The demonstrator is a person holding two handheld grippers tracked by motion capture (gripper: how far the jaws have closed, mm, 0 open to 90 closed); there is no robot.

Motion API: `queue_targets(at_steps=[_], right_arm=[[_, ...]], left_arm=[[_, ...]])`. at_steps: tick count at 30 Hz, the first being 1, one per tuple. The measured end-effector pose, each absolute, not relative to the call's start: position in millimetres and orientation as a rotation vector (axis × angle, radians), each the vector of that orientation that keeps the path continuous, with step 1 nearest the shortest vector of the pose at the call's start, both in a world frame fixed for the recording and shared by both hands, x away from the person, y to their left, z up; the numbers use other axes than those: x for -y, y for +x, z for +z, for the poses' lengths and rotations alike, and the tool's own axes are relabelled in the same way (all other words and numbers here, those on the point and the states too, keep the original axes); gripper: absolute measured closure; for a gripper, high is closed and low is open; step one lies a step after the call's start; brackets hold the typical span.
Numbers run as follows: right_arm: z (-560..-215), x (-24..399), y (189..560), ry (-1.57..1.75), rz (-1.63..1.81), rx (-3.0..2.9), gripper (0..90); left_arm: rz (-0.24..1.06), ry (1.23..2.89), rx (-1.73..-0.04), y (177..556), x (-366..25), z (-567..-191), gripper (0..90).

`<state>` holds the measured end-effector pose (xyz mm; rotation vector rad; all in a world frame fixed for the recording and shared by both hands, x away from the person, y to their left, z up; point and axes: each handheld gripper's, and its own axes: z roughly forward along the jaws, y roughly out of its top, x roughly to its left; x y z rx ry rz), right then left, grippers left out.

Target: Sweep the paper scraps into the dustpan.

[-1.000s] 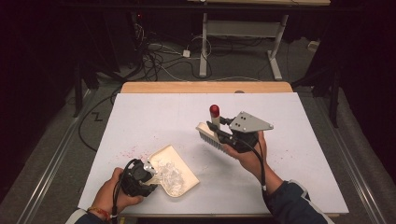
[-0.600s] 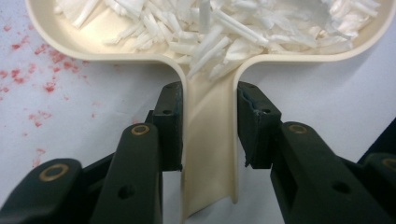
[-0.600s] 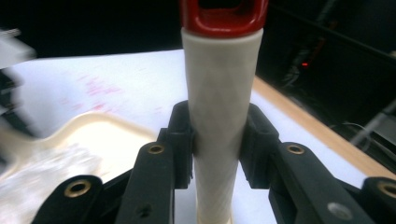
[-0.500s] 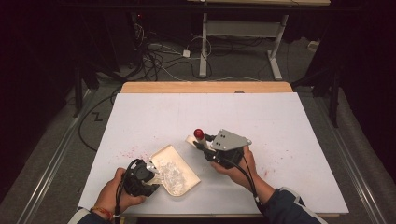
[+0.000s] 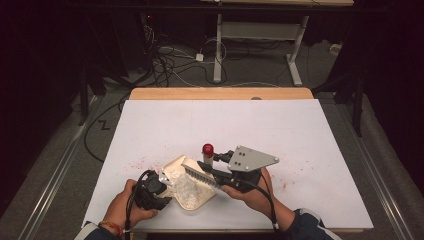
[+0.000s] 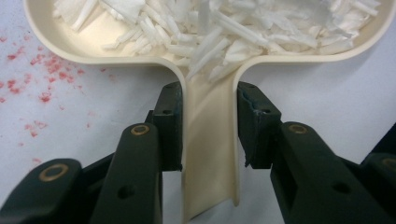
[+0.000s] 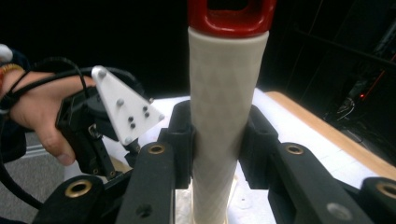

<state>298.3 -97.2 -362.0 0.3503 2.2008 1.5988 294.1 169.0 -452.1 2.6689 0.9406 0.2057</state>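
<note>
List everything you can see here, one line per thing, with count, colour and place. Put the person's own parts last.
Dustpan: one, cream, near edge of the table, its handle clamped in the left claw.
Shreds: a heap, white, inside the dustpan.
Brush: one, cream handle with a red end and pale bristles, held over the dustpan by the right claw.
Specks: scattered, red, on the table left of the dustpan, more at its right side.
Table: one, white top with a wooden far edge.
Cables: several, dark and white, on the floor beyond the table.
Desk frame: one, white, behind the table.
Left claw: black, shut on the dustpan handle.
Right claw: black with a grey plate, shut on the brush handle.
Hands: two, at the near edge.
</note>
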Motion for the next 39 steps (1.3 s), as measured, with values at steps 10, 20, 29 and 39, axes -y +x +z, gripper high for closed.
queue_targets(at_steps=[10,20,29,39], right_arm=[[-357,133,291,0.386,1.563,-2.228,70.5],[-371,145,278,0.373,1.481,-2.325,70.4],[-369,117,265,0.258,1.527,-2.355,70.5],[-352,153,279,0.370,1.574,-2.280,70.4]], left_arm=[[0.207,2.669,-0.945,294,-168,-453,62.4],[0.202,2.665,-0.953,295,-168,-453,62.3],[0.214,2.663,-0.952,296,-167,-453,62.3],[0.221,2.640,-0.974,298,-167,-453,62.4]])
